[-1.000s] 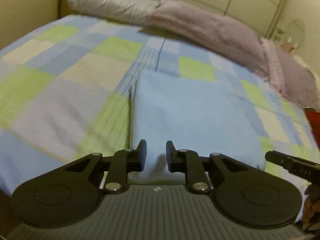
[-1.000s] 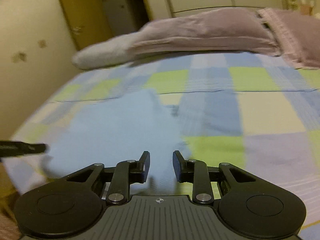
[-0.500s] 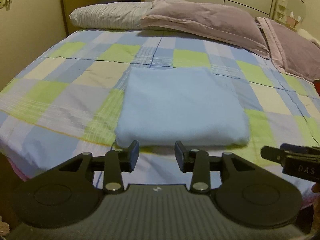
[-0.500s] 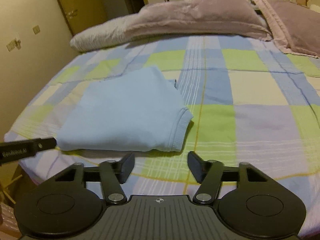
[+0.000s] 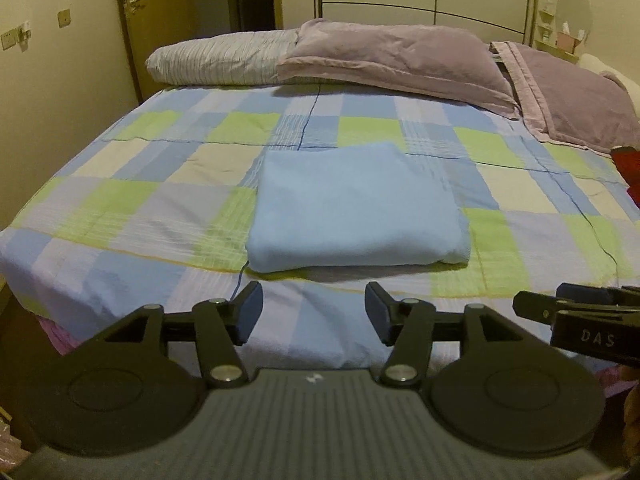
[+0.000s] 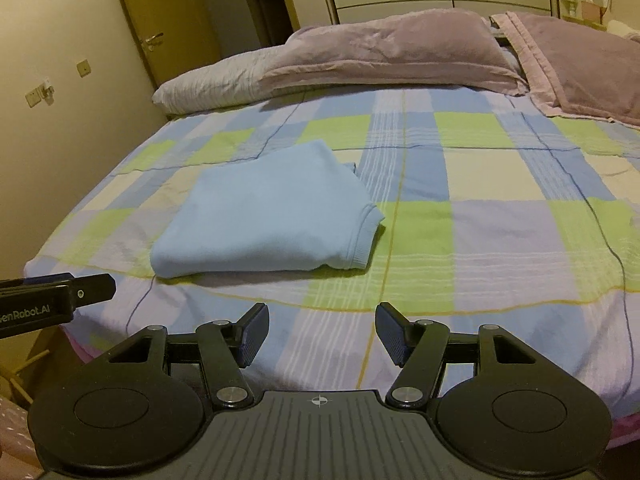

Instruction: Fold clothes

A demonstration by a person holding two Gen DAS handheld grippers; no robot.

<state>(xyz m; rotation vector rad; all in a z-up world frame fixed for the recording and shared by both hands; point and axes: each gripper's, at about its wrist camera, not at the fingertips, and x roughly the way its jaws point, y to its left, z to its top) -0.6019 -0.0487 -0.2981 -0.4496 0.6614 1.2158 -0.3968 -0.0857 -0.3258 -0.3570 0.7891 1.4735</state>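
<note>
The blue folded cloth (image 5: 356, 208) lies flat on the bed (image 5: 120, 208), near the bed's front edge. In the left wrist view it sits at about 12 o'clock from the left tool (image 5: 314, 314), just past the tips, with a strip of checked sheet between them. The left tool's jaws are opening, and nothing is between them. They do not touch the cloth.

In the right wrist view the same cloth (image 6: 268, 216) sits at about 11 o'clock from the right tool (image 6: 320, 334), a bit farther off. A ribbed edge of the cloth shows at its right front corner. The right tool's jaws stand apart and hold nothing. Only the sheet is seen between them.

Each tool peeks into the other's view. The right tool (image 5: 580, 316) comes in at 3 o'clock in the left view, and the left tool (image 6: 56, 300) comes in at 9 o'clock in the right view. Both are cut off by the picture edge, so their jaws cannot be seen there.

Pillows (image 5: 384, 56) lie across the far end of the bed at 12 o'clock. Something red (image 5: 630, 164) shows at the right edge of the left view, at 3 o'clock. It is cut off, and I cannot tell what it is. What kind of clothing the blue cloth is cannot be told, as it is folded up.
</note>
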